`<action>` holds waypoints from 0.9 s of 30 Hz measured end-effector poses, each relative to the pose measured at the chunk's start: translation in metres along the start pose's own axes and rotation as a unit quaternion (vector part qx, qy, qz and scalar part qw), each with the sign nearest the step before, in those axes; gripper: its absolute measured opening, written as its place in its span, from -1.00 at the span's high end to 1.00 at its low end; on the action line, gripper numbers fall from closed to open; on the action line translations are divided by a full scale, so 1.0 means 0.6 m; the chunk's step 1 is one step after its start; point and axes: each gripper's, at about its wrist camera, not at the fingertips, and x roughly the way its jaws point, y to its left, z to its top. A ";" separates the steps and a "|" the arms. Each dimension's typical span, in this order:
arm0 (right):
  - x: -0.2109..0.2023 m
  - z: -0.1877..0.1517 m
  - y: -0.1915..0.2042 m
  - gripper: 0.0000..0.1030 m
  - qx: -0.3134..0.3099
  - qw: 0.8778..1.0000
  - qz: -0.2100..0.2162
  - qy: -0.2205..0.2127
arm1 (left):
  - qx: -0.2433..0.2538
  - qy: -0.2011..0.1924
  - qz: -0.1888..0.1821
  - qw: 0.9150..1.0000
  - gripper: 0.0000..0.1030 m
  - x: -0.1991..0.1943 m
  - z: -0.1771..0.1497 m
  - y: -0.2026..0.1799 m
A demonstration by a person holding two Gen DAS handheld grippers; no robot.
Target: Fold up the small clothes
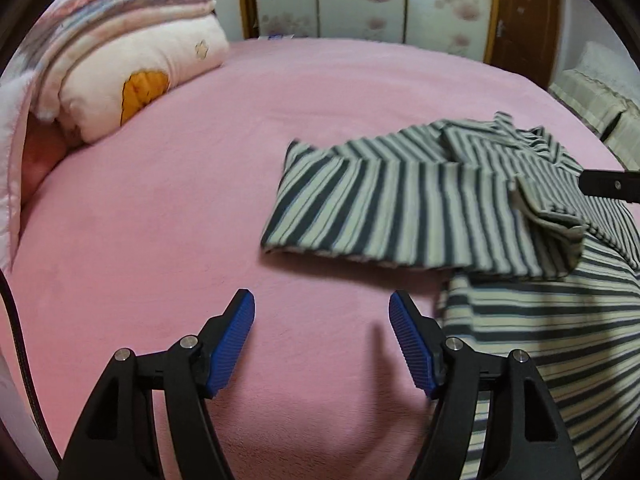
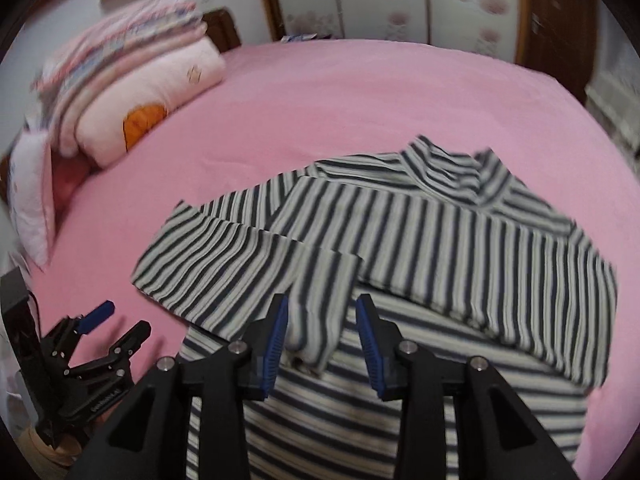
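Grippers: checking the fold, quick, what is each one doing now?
Left gripper: open, empty, over the pink sheet.
Right gripper: open, pads off the striped shirt.

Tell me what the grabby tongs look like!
Both tongs, left and right, have black angular plastic arms with silver round bolts at the joints. Their fingers carry bright blue ribbed pads. A thin dark cable runs beside the left one.

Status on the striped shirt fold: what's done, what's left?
Done: a sleeve lies folded across the shirt on the bed. In hand: nothing; the left tongs are open over bare sheet, and the right tongs stand open around the sleeve's cuff, pads off it. Left: the lower body is still spread flat and needs folding up.
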 end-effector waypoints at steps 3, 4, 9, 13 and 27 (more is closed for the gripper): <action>0.037 0.021 0.024 0.26 -0.012 0.999 -0.029 0.028 | -0.031 0.008 -0.015 0.999 -0.33 0.017 -0.004 0.014; 0.054 0.028 0.030 0.26 -0.007 0.999 -0.030 0.040 | -0.036 0.008 -0.018 0.999 -0.33 0.019 -0.004 0.017; 0.117 0.041 0.046 0.26 0.004 0.995 -0.067 0.079 | -0.062 0.008 -0.035 0.997 -0.33 0.030 -0.006 0.030; 0.165 0.038 0.060 0.26 -0.004 0.988 -0.111 0.111 | -0.076 0.007 -0.047 0.996 -0.33 0.032 -0.007 0.039; 0.107 0.035 0.024 0.89 -0.020 0.992 -0.089 0.083 | -0.095 0.008 -0.059 0.994 -0.33 0.028 -0.006 0.051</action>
